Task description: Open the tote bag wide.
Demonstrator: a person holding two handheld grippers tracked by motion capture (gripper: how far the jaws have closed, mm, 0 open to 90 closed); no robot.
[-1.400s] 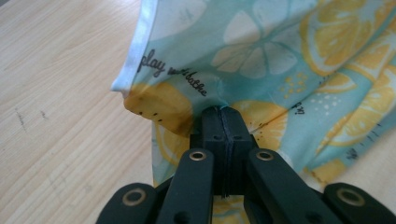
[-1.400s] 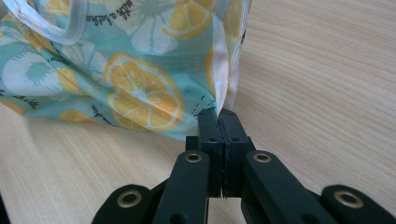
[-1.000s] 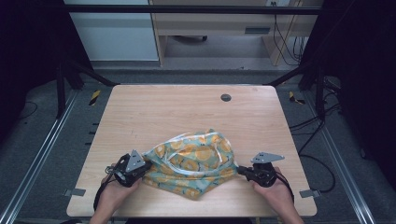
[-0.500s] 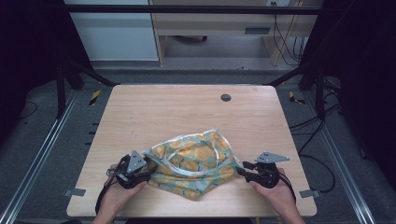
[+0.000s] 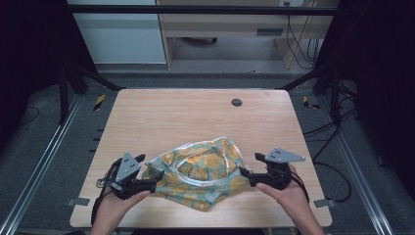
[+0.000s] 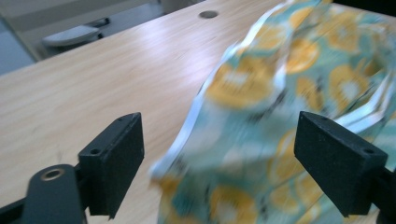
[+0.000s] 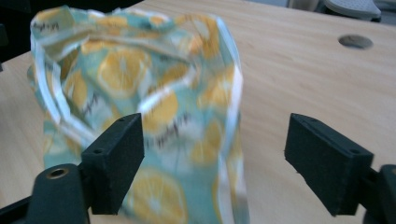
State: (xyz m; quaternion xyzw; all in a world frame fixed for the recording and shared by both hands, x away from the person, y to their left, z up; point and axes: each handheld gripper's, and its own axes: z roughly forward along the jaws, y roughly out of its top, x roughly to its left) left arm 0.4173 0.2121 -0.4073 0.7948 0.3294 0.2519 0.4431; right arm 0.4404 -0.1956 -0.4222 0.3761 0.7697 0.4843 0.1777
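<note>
Wooden table (image 5: 161, 117) under a dark frame, desk and cables at the far side, grommet hole (image 5: 237, 102) near the far edge. Cloth (image 5: 198, 171), teal w/ orange-slice print and white trim, lies crumpled at the near-centre of the table, between the two tools.

Left gripper (image 5: 151, 182) sits at the cloth's left edge, jaws spread wide, nothing clamped; its own view has cloth bunched between the jaws but not pinched. Right gripper (image 5: 244, 176) is at the cloth's right edge, jaws also released, fabric in front of the left jaw only.

Risks, as I judge them: fabric is rumpled and layered, so closing now could catch several layers or just the trim, and any lift would come up twisted. Right side looks off-centre on the cloth, so a close there may miss or nip a thin fold that slips out. Both gripper views are blurred, so exact contact is hard to tell.

Pose: both hands come in from the near edge, low over the table, forearms angled inward, tools pointing toward each other across the cloth.
</note>
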